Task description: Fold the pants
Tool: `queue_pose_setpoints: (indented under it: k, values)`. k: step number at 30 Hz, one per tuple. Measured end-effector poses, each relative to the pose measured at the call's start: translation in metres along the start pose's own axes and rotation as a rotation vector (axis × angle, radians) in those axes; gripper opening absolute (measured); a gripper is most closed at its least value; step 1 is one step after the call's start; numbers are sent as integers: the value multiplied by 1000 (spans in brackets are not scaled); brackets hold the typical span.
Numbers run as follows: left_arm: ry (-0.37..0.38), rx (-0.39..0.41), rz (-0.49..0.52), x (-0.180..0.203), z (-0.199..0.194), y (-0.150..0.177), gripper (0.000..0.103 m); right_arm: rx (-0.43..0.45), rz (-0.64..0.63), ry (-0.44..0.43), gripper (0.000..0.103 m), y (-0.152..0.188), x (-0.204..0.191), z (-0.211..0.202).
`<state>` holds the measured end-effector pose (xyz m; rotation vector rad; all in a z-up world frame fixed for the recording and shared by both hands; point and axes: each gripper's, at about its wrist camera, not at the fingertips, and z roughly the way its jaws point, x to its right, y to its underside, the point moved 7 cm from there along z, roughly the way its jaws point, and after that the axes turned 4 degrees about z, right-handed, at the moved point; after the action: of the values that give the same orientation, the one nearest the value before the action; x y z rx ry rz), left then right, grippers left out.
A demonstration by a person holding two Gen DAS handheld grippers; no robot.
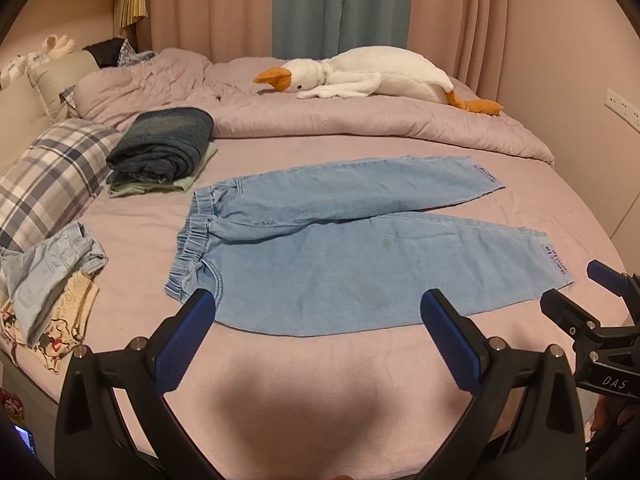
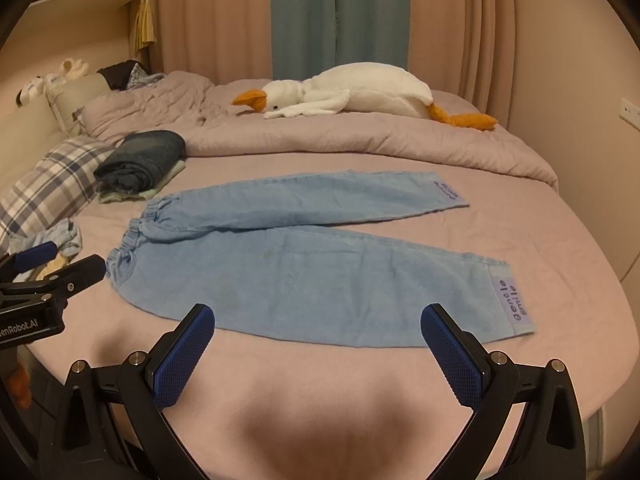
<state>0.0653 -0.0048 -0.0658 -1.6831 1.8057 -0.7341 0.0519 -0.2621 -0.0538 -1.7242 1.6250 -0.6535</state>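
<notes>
Light blue denim pants [image 1: 320,256] lie flat on the pink bed, elastic waistband to the left and both legs spread to the right; they also show in the right wrist view [image 2: 304,264]. My left gripper [image 1: 320,300] is open and empty, hovering just short of the pants' near edge by the waist. My right gripper [image 2: 318,312] is open and empty, just short of the near leg. The right gripper also shows at the right edge of the left wrist view [image 1: 576,292], and the left gripper at the left of the right wrist view [image 2: 76,260].
A folded dark blue garment stack [image 1: 164,148] lies beyond the waistband. A plaid pillow [image 1: 48,176] and a heap of clothes [image 1: 48,280] lie at the left. A white plush goose [image 1: 380,74] rests on the bunched duvet [image 1: 360,124] at the back.
</notes>
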Motion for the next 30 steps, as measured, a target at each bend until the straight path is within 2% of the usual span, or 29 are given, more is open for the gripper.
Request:
queue_pose_setpoints:
  k: [3,4,8,10,11,14,17,19,21,22,23,24,26,28,29,30]
  values:
    - [69,-39,-55,-7,18,6,103,-20,-10,-3,102,3,-4,9]
    - [78,-99,-100,-14,28,13,103,-25,-15,-8,102,5,-5,13]
    - [54,-215,-312,-59,72,45,102,-53,-81,-30,102,20,-19,35]
    - [80,-259,-455,-88,90,67,102,-61,-144,-25,102,34,-31,48]
    - [118,-266,-519,-90,95,72,102,-71,-171,-28,102,40,-37,54]
    - [159,-272,-626,-108,105,81,102,-82,-251,-68,102,55,-58,72]
    - [148,-265,-652,-119,108,83,101,-55,-377,-75,95,62,-83,86]
    - [164,-229,-691,-124,119,78,100,-22,-484,-50,91,66,-99,97]
    - [143,-171,-719,-133,125,74,93,7,-582,-8,83,70,-113,107]
    - [112,-155,-733,-137,128,70,83,18,-631,10,79,72,-119,113]
    - [99,-144,-736,-140,132,70,72,20,-661,14,72,74,-125,118]
    - [92,-132,-744,-148,137,68,67,23,-684,3,64,75,-130,122]
    - [61,-137,-741,-158,145,64,41,34,-696,-24,59,72,-136,128]
    - [51,-159,-736,-166,148,62,35,22,-704,-47,50,65,-141,136]
    - [56,-164,-739,-168,148,63,32,15,-700,-59,40,63,-143,139]
    - [56,-166,-737,-168,146,63,29,0,-694,-81,24,61,-145,143]
